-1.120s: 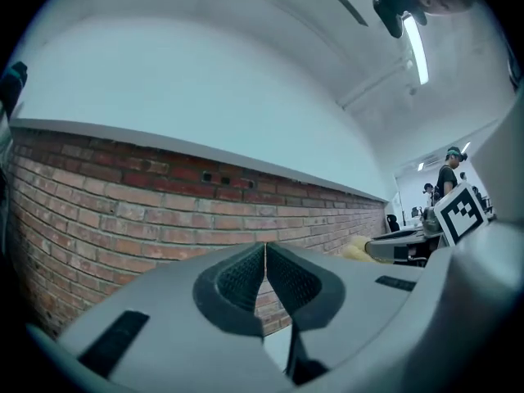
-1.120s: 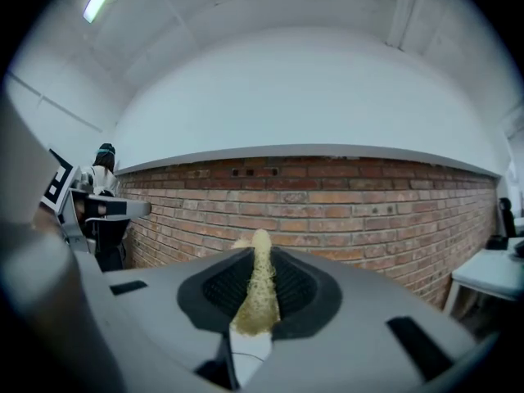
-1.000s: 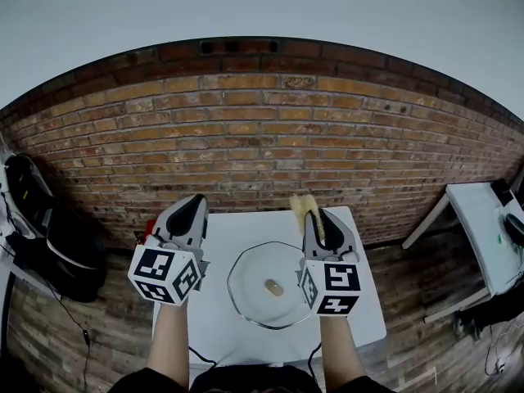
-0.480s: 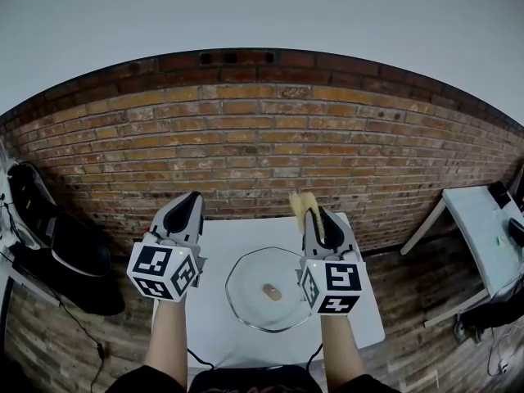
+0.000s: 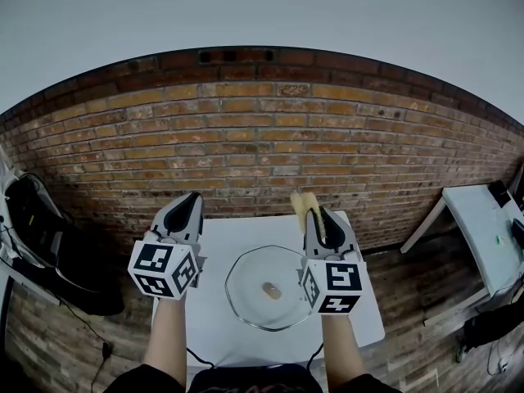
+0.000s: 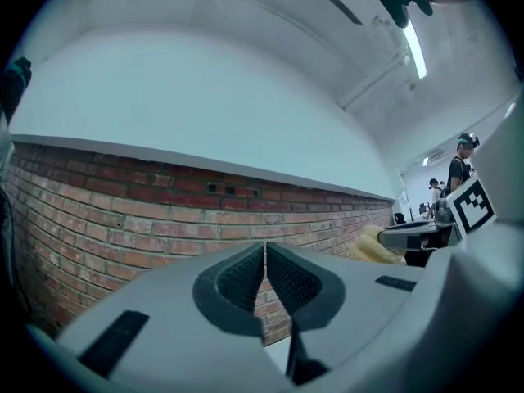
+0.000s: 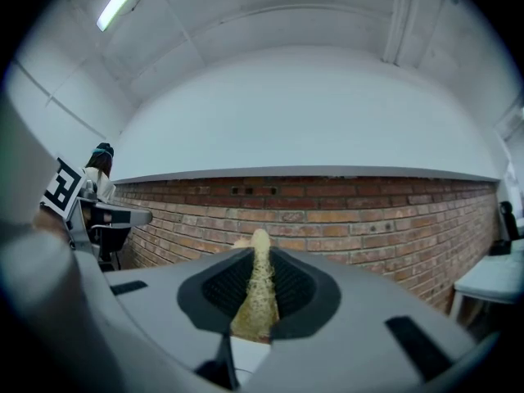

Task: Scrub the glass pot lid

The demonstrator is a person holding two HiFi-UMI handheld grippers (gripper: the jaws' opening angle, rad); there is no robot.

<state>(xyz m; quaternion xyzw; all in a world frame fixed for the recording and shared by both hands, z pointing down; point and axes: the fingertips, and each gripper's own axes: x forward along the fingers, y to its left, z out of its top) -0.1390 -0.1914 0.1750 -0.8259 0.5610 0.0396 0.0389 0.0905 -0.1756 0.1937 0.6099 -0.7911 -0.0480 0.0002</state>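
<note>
Glass pot lid: The glass pot lid (image 5: 250, 281) lay flat at the middle of the white table (image 5: 246, 229), closer to the near edge than the far one, its small brown knob (image 5: 271, 290) facing up.
Left gripper: The left gripper (image 6: 265, 273) was held over the table's left edge, its ribbed jaws pressed together with nothing between them, well clear of the lid.
Right gripper: The right gripper (image 7: 260, 289) was held over the right side of the table, its jaws pinching a yellow sponge (image 5: 306, 206) that stuck out past the tips toward the far edge.
Marker cubes: In the head view, the right gripper's cube (image 5: 333, 286) overlapped the lid's right rim; the left gripper's cube (image 5: 166, 270) stood off the table's left edge.
Surroundings: A brick wall (image 5: 246, 129) ran behind the table. A second white table (image 5: 483, 228) stood well off to the right, and dark gear (image 5: 49, 236) sat to the left.
</note>
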